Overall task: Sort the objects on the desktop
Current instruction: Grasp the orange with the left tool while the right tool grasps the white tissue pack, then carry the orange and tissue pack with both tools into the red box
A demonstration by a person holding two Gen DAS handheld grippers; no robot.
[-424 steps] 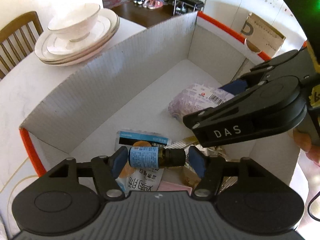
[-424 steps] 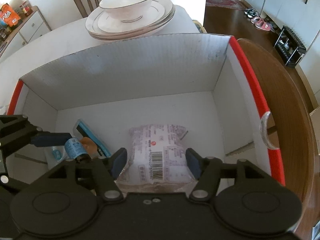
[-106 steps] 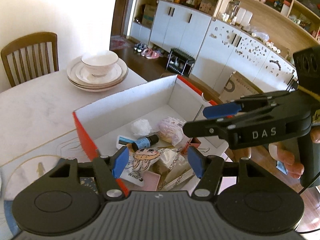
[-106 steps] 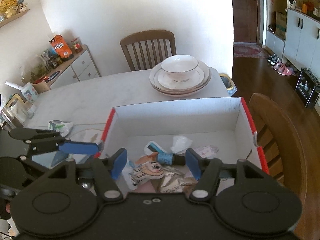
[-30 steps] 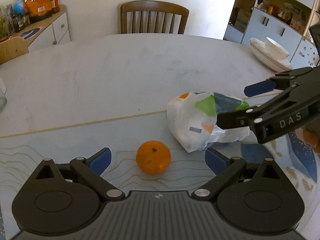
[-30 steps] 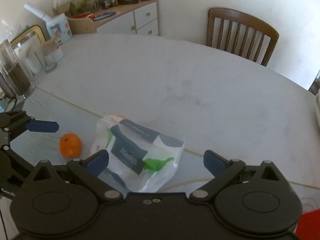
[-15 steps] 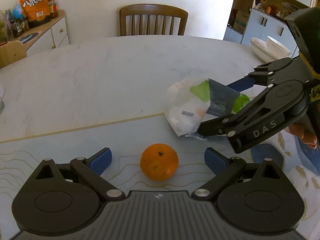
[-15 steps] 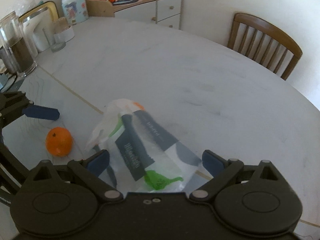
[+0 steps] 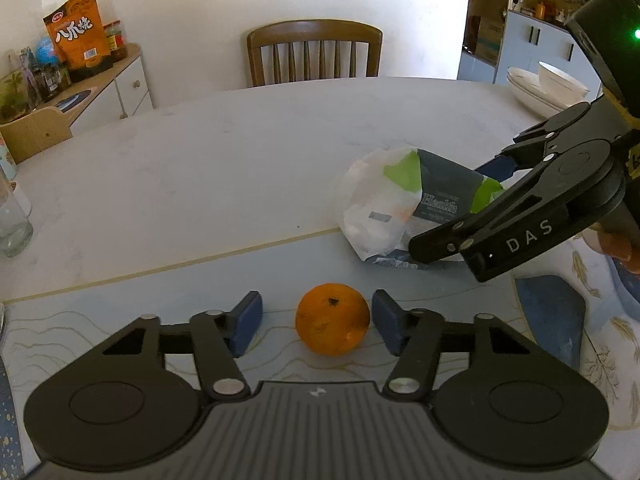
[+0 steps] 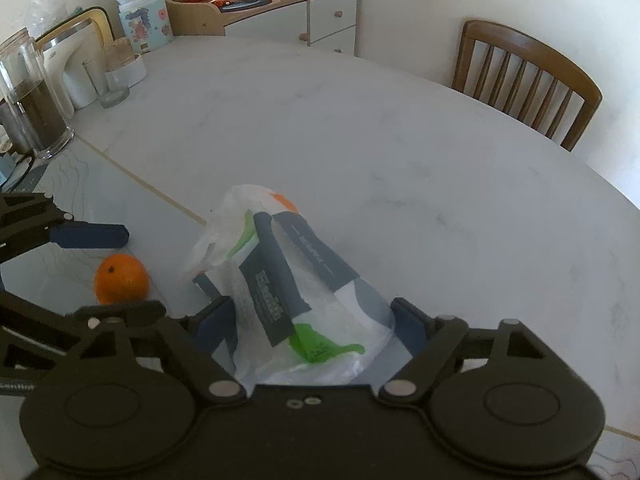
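While the left gripper (image 9: 316,322) stands apart around the orange (image 9: 332,319) on the table (image 9: 224,168), untouched, only the right wrist view shows the right gripper (image 10: 312,326) straddling the bag (image 10: 292,292); contact unclear.

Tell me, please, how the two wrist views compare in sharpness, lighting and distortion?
Left wrist view: crisp, "Health" legible on the plastic bag, orange evenly lit, chair bowed by fisheye. Right wrist view: softer and hazier, bag print smeared, far wall washed out, dark vignette in the corners.
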